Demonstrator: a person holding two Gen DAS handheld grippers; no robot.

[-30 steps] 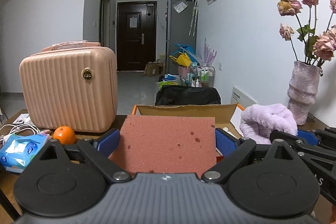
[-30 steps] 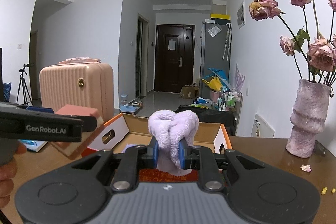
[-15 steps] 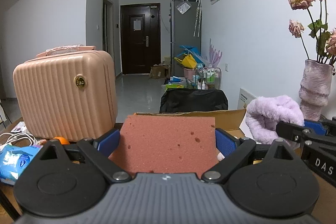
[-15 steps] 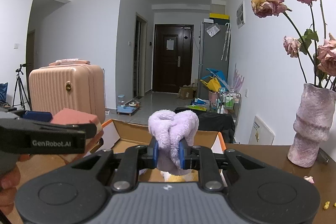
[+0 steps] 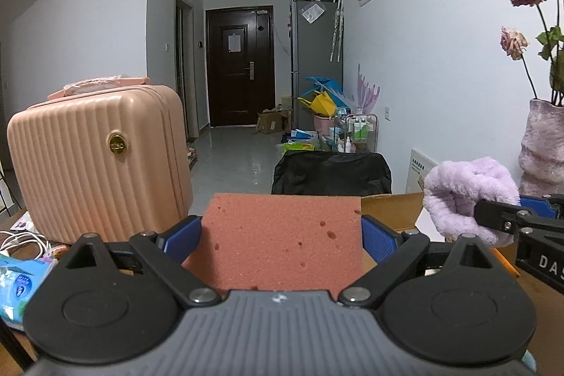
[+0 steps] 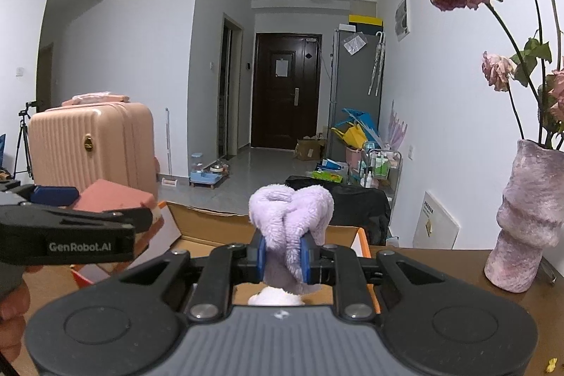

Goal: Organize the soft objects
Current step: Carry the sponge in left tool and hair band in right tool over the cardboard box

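- Step in hand: transport. Both soft objects are held in the air and are being carried toward the cardboard box (image 6: 268,228) on the worktop (image 6: 440,270).
- Left gripper (image 5: 282,231): fingers (image 5: 379,242) spread wide and clamped on the side edges of the pink sponge (image 5: 282,242), which is held flat, left of the box opening.
- Right gripper (image 6: 283,256): fingers (image 6: 305,256) nearly closed, pinching the lilac plush cloth (image 6: 290,210) (its fluffy top bulges above the pads), over the near part of the box.
- Box interior: mostly hidden; a pale item shows below the cloth, identity unclear.
- Next move, as judged: lower each object into the box, then release. The sponge still needs to shift right to get over the opening.
- Keep clear of the vase (image 6: 525,217) on the far right.
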